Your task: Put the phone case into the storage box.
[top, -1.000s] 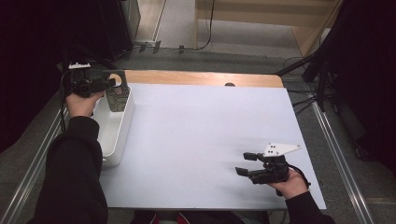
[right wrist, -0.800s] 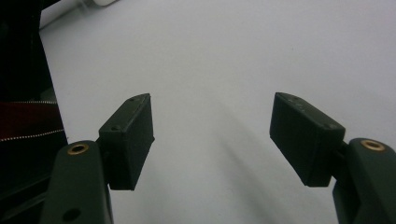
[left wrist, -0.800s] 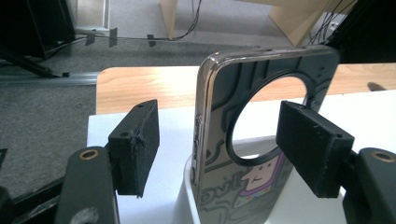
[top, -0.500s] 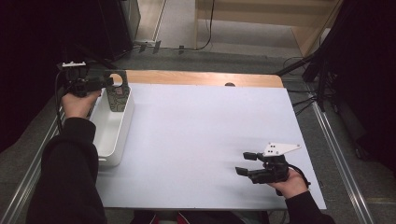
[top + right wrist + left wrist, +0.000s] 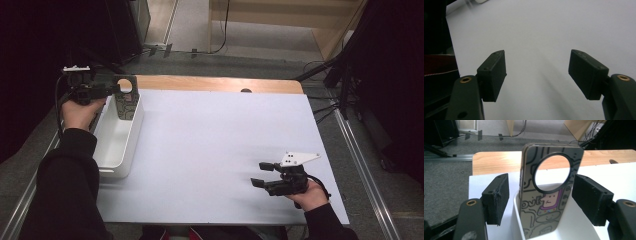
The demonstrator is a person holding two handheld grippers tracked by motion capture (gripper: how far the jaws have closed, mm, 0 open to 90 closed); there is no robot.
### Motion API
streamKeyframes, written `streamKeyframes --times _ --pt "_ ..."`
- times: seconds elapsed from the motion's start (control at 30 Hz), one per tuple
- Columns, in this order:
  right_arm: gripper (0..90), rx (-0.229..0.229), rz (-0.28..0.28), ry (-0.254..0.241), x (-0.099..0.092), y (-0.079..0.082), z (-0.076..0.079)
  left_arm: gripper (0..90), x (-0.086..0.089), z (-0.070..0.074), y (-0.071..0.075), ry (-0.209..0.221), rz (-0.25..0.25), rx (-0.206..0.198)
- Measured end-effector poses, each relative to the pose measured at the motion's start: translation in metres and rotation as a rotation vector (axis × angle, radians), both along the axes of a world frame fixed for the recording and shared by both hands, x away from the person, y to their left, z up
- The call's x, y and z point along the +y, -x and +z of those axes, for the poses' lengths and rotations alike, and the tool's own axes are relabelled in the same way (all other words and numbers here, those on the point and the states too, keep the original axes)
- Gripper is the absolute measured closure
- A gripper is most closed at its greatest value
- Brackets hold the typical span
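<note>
A phone case (image 5: pixel 549 195) with cartoon doodles and a round hole stands upright in the far end of a white bin (image 5: pixel 516 225). My left gripper (image 5: pixel 544 192) is open. One pad sits on each side of the case, with a gap on both sides. In the high view the case (image 5: pixel 126 100) leans against the bin's (image 5: pixel 117 145) far wall, and the left gripper (image 5: pixel 113 89) is held just left of it. My right gripper (image 5: pixel 261 175) is open, low over the white table at the front right. Nothing is between its pads (image 5: pixel 494 72).
A white sheet (image 5: pixel 215 145) covers the table, and a strip of bare wood (image 5: pixel 215 84) runs along its far edge. Grey floor, cables and dark stands lie beyond the table. Metal rails (image 5: pixel 360 150) run along both sides of the table.
My left gripper has drawn back a little to the left, away from the phone case, which stays standing in the bin. The right gripper has not moved.
</note>
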State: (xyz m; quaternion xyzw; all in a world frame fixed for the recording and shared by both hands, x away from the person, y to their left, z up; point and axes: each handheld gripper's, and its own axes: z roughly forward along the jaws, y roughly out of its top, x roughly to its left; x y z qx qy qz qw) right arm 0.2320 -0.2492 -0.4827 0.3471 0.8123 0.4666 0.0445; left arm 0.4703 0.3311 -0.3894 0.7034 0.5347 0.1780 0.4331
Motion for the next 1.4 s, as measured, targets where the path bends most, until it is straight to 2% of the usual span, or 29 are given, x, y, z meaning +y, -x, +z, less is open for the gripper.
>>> streamKeyframes --times 0.33,0.7,0.8,1.4 --pt "29.3 0.000 0.011 0.002 0.003 -0.004 0.000 29.9 -0.003 0.013 0.014 -0.004 -0.036 -0.012" --pt "29.4 0.002 0.019 0.002 0.006 -0.006 0.001 29.9 -0.017 0.026 0.028 -0.006 -0.098 -0.015" --pt "29.3 0.003 0.021 0.001 0.006 -0.007 0.000 29.9 -0.020 0.028 0.030 0.017 -0.127 -0.015" --pt "29.3 -0.003 0.025 0.002 0.007 -0.008 0.000 29.9 -0.046 0.034 0.047 0.012 -0.262 -0.017"
